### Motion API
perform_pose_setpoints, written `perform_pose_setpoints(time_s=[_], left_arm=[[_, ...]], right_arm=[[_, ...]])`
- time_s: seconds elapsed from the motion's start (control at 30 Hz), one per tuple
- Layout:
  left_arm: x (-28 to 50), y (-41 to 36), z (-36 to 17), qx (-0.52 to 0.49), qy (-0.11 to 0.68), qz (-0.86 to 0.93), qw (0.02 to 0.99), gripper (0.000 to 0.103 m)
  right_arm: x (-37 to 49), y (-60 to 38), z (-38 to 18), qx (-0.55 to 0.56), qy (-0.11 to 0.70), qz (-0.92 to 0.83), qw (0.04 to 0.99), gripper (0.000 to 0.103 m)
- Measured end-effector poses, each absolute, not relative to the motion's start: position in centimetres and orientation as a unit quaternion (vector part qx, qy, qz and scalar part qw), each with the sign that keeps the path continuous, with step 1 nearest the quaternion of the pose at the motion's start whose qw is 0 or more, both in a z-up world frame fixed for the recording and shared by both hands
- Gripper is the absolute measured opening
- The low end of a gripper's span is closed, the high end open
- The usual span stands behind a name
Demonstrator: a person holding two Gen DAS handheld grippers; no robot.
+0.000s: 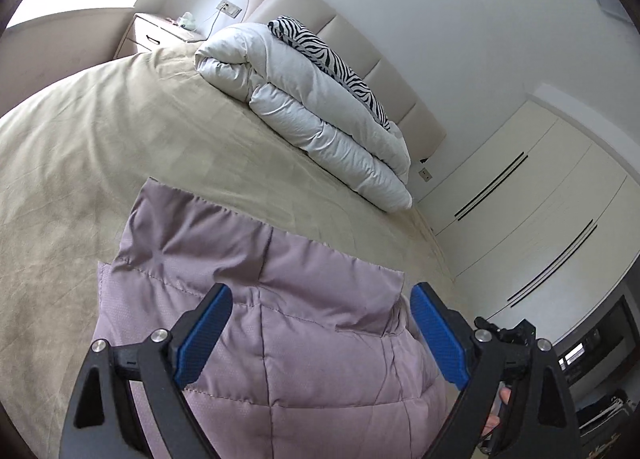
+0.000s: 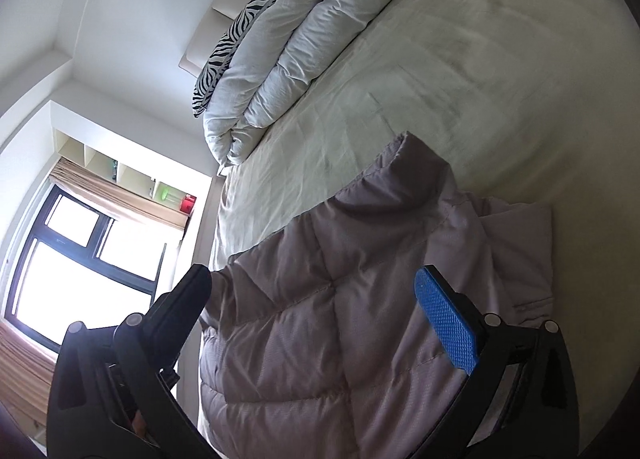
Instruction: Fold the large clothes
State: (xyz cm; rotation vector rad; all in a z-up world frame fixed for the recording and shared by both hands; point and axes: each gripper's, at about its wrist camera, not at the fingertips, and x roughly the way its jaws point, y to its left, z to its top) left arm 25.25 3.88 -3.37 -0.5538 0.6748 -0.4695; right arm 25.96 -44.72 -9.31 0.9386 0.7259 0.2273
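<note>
A mauve quilted puffer jacket point(image 1: 280, 299) lies folded on the beige bed point(image 1: 100, 147). My left gripper point(image 1: 320, 295) hovers over its near part, open, its blue pads point(image 1: 436, 335) wide apart and clear of the fabric. In the right wrist view the same jacket point(image 2: 320, 319) spreads across the sheet point(image 2: 460, 59), with a paler layer sticking out at its right side. My right gripper point(image 2: 316, 279) is open above it. One blue pad point(image 2: 448, 323) shows, and nothing is pinched between the fingers.
A folded white duvet point(image 1: 320, 107) with a zebra-print pillow point(image 1: 332, 59) lies against the padded headboard point(image 1: 360, 43). A nightstand point(image 1: 152, 31) stands beside the bed, white wardrobe doors point(image 1: 540, 199) on the other side. A bright window point(image 2: 80, 259) is in the right wrist view.
</note>
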Motion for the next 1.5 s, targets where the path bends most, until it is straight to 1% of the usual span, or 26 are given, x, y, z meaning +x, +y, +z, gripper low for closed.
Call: perform_pose_setpoints(time_s=[0.07,0.1,0.13,0.2,0.23,0.27,0.3,0.33,0.37,0.4,0.43,0.63,0.87,0.9,1.17,1.23,1.27,1.5], left_arm=[[25.1,1.3,-3.6,-0.202,0.339,-0.212,0.894,0.089],[25.0,0.3,-3.8,-0.181,0.344,-0.21,0.897,0.084],[25.1,-0.3,-4.0,-0.166,0.349,-0.211,0.898,0.082],[25.4,-1.2,-4.2,-0.141,0.354,-0.21,0.9,0.08],[25.7,-1.5,-4.3,-0.133,0.357,-0.209,0.901,0.078],[26.2,-1.7,-4.5,-0.13,0.362,-0.209,0.899,0.077],[26.9,-2.0,-4.7,-0.126,0.372,-0.21,0.895,0.072],[27.7,-2.5,-5.1,-0.115,0.386,-0.208,0.891,0.067],[28.4,-2.9,-5.6,-0.101,0.397,-0.204,0.889,0.062],[29.0,-3.4,-6.1,-0.086,0.404,-0.198,0.889,0.055],[29.6,-3.9,-6.7,-0.072,0.412,-0.192,0.888,0.053],[32.3,-5.7,-9.0,-0.011,0.429,-0.175,0.886,0.053],[35.8,-5.7,-11.7,-0.016,0.468,-0.167,0.867,0.055],[36.1,-5.8,-11.9,-0.014,0.47,-0.165,0.867,0.055],[37.9,-6.3,-13.5,-0.016,0.478,-0.159,0.864,0.056],[38.2,-6.4,-13.9,-0.014,0.479,-0.158,0.863,0.056],[38.3,-6.4,-14.0,-0.015,0.479,-0.158,0.863,0.056],[38.5,-6.3,-14.6,-0.02,0.479,-0.159,0.863,0.056]], right_arm=[[25.7,-42.0,-8.5,0.429,0.356,0.122,0.821,0.103],[25.9,-40.3,-8.2,0.411,0.373,0.126,0.822,0.103],[26.1,-38.8,-8.1,0.399,0.384,0.141,0.821,0.099],[26.5,-36.1,-8.0,0.378,0.4,0.168,0.817,0.094],[26.6,-34.9,-7.8,0.366,0.406,0.174,0.819,0.087],[26.8,-33.9,-7.7,0.353,0.411,0.179,0.821,0.083],[27.1,-33.1,-7.7,0.344,0.416,0.185,0.821,0.071],[27.5,-32.2,-7.8,0.334,0.424,0.184,0.821,0.056],[27.8,-31.5,-8.0,0.322,0.436,0.176,0.822,0.048],[28.2,-31.0,-8.4,0.315,0.448,0.169,0.82,0.039],[28.6,-30.6,-9.0,0.311,0.459,0.165,0.816,0.033],[30.2,-31.2,-11.9,0.303,0.48,0.136,0.812,0.029],[33.5,-32.0,-13.8,0.297,0.503,0.125,0.802,0.025],[34.0,-32.3,-14.1,0.3,0.504,0.123,0.8,0.022],[36.5,-33.6,-16.4,0.311,0.502,0.117,0.799,0.017],[37.0,-34.0,-16.9,0.313,0.505,0.112,0.797,0.012],[37.2,-34.1,-17.1,0.313,0.506,0.109,0.796,0.011],[37.5,-34.2,-18.1,0.313,0.503,0.106,0.798,0.009]])
